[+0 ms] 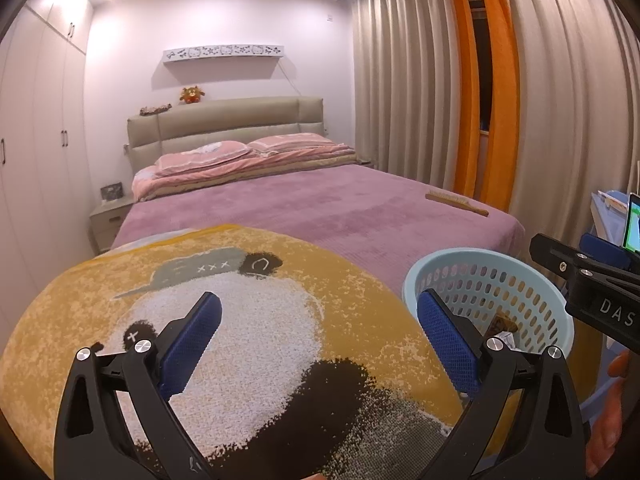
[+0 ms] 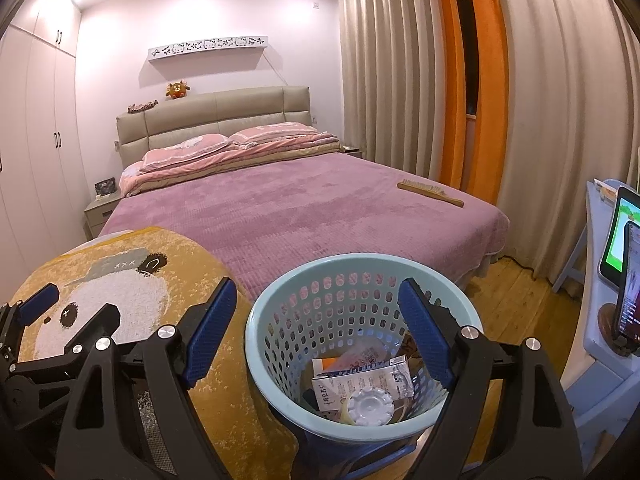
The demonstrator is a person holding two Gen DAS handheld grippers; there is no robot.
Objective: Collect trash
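1. A bedroom; a bed [image 2: 304, 208] with a purple cover fills the middle, and a wooden brush [image 2: 430, 193] lies near its right edge.
2. A round yellow rug [image 1: 224, 320] with a panda face covers a surface in the foreground.
3. The left gripper [image 1: 320, 320] hangs over the rug, fingers wide apart, holding nothing.
4. The right gripper [image 2: 316, 312] hangs above a pale blue basket [image 2: 280, 300], jaws spread and empty.
5. The basket stands just right of the rug; inside lie trash pieces: a printed carton [image 2: 360, 384], a white lid [image 2: 370, 404] and wrappers.
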